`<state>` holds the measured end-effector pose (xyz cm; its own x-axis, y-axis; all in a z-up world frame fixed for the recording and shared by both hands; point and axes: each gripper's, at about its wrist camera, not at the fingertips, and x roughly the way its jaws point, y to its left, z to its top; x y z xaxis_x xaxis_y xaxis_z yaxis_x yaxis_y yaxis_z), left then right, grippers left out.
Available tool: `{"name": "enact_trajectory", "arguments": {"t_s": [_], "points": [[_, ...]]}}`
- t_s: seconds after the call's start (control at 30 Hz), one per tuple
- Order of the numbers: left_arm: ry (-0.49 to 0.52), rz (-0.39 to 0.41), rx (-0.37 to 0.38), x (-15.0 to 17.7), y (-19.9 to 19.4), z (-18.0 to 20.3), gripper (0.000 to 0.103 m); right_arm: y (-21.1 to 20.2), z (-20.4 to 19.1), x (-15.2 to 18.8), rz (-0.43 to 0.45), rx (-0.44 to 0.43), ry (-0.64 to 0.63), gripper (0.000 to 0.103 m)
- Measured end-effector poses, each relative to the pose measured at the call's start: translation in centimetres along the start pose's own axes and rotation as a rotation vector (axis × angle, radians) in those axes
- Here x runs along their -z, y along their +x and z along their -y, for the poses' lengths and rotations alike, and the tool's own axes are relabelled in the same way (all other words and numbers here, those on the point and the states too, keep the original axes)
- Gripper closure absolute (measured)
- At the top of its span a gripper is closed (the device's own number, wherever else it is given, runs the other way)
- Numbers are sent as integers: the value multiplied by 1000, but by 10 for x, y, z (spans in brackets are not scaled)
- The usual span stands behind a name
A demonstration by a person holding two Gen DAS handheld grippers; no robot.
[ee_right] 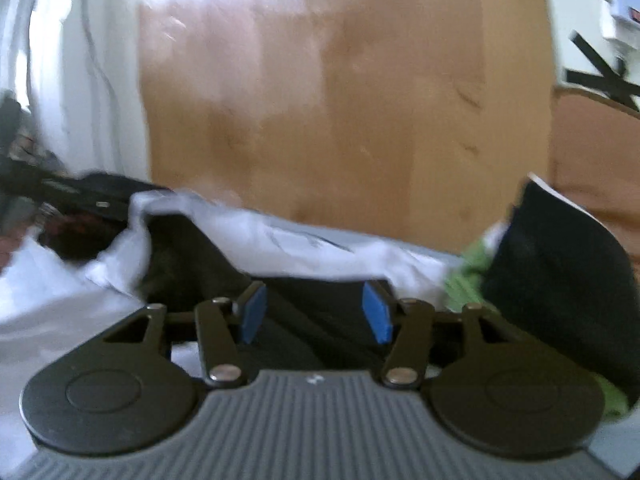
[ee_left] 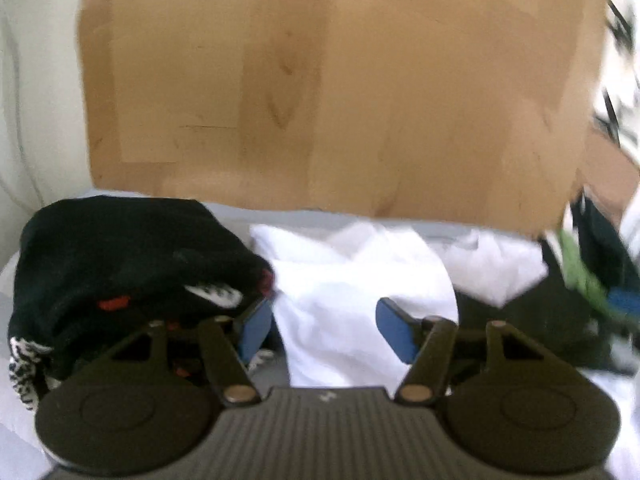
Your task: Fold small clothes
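Observation:
In the left wrist view my left gripper (ee_left: 322, 330) stands open over a crumpled white garment (ee_left: 360, 300); its blue pads (ee_left: 254, 330) are apart and press on nothing. A black garment with red and white marks (ee_left: 120, 264) lies bunched to its left. In the right wrist view my right gripper (ee_right: 316, 312) is open above a dark, near-black cloth (ee_right: 320, 320), with the white garment (ee_right: 280, 240) lying just beyond. A green piece (ee_right: 464, 276) and another black garment (ee_right: 560, 280) sit to the right. The other gripper (ee_right: 60, 192) shows at far left.
A wooden panel (ee_left: 340, 88) rises behind the clothes in both views. White fabric or bedding (ee_right: 60, 80) hangs at the left. Clothes rest on a pale grey-white sheet (ee_left: 16, 420). More dark and green clothes (ee_left: 588, 280) pile at the right edge of the left wrist view.

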<state>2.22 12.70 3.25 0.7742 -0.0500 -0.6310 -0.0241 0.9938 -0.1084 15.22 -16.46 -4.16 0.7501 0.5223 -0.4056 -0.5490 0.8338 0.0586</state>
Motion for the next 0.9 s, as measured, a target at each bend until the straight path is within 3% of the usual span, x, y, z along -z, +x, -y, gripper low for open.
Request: {"name": "enact_trajectory", "arguments": {"t_s": [0.07, 0.17, 0.2, 0.27, 0.37, 0.4, 0.53, 0.63, 0.67, 0.7, 0.73, 0.77, 0.83, 0.9], "points": [[39, -34, -8, 4, 12, 5, 43, -8, 12, 3, -2, 26, 43, 47], [80, -161, -56, 17, 41, 4, 46, -28, 30, 6, 29, 72, 101, 47], [94, -181, -69, 23, 46, 2, 39, -34, 39, 7, 31, 104, 117, 47], [112, -168, -73, 28, 44, -4, 38, -40, 52, 10, 22, 161, 143, 47], [72, -209, -54, 24, 39, -15, 46, -43, 69, 18, -13, 199, 209, 47], [64, -207, -43, 23, 35, -15, 50, -44, 73, 22, -20, 190, 226, 47], [48, -92, -7, 5, 8, -8, 47, -38, 79, 34, -37, 168, 260, 47], [26, -43, -9, -13, 9, -7, 46, -21, 72, 39, -96, 145, 228, 47], [18, -40, -14, -16, 13, -7, 45, -15, 67, 41, -117, 138, 204, 51], [4, -42, -17, -20, 20, -8, 46, -8, 62, 44, -143, 121, 185, 62], [-11, -51, -21, -22, 27, -9, 46, -4, 57, 48, -159, 101, 174, 88], [-26, -66, -28, -24, 37, -10, 46, -3, 50, 48, -149, 111, 139, 96], [-45, -102, -40, -26, 52, -11, 46, -8, 47, 42, -111, 132, 120, 96], [-45, -130, -40, -30, 67, -9, 46, -24, 53, 24, -6, 202, 110, 96]]}}
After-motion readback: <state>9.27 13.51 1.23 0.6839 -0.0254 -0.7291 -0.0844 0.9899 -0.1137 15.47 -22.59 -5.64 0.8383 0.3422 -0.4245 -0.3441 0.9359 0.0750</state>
